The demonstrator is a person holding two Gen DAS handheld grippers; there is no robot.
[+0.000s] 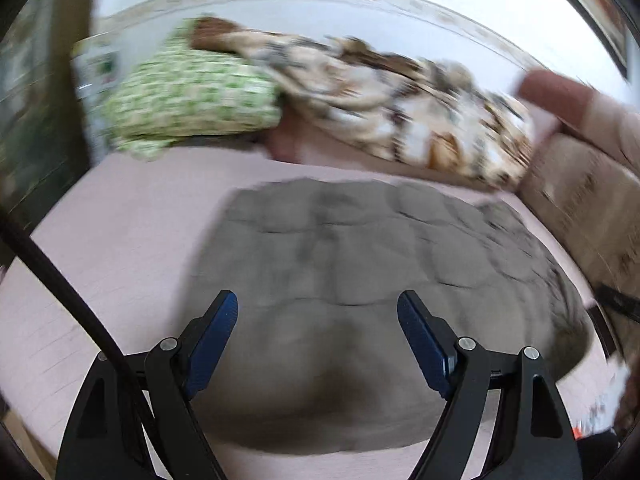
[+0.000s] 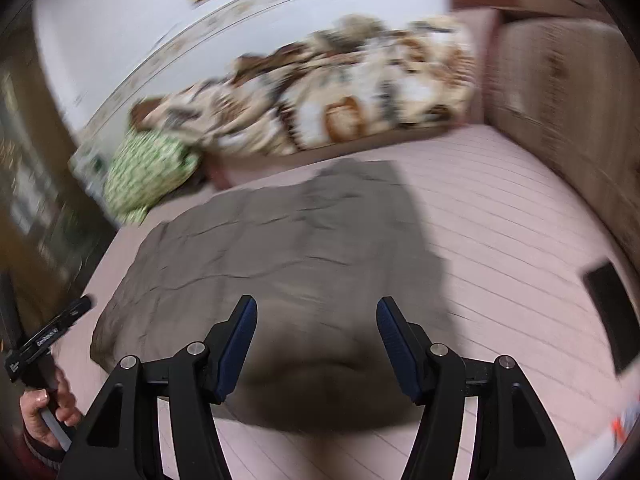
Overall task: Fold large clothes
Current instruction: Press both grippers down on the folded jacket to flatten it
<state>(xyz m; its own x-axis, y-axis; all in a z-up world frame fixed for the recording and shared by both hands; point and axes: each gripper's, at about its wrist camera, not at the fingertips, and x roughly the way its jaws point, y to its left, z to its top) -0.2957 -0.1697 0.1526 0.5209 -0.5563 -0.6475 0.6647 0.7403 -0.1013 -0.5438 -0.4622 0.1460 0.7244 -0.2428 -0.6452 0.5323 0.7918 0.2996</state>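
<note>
A grey garment [image 1: 360,264] lies folded and flat on the pink bed sheet [image 1: 120,216]. In the left wrist view my left gripper [image 1: 318,308] hangs above its near edge, open, nothing between the blue pads. The same grey garment [image 2: 280,248] fills the middle of the right wrist view. My right gripper [image 2: 316,314] hovers over its near edge, open and holding nothing. At that view's lower left a hand [image 2: 44,408] grips the other gripper's handle. Both views are motion-blurred.
A green patterned pillow [image 1: 192,96] and a brown-and-cream quilt [image 1: 400,96] lie along the far side by the white wall. A beige padded headboard [image 2: 560,88] stands at the right. A dark flat object [image 2: 612,312] rests on the sheet at right.
</note>
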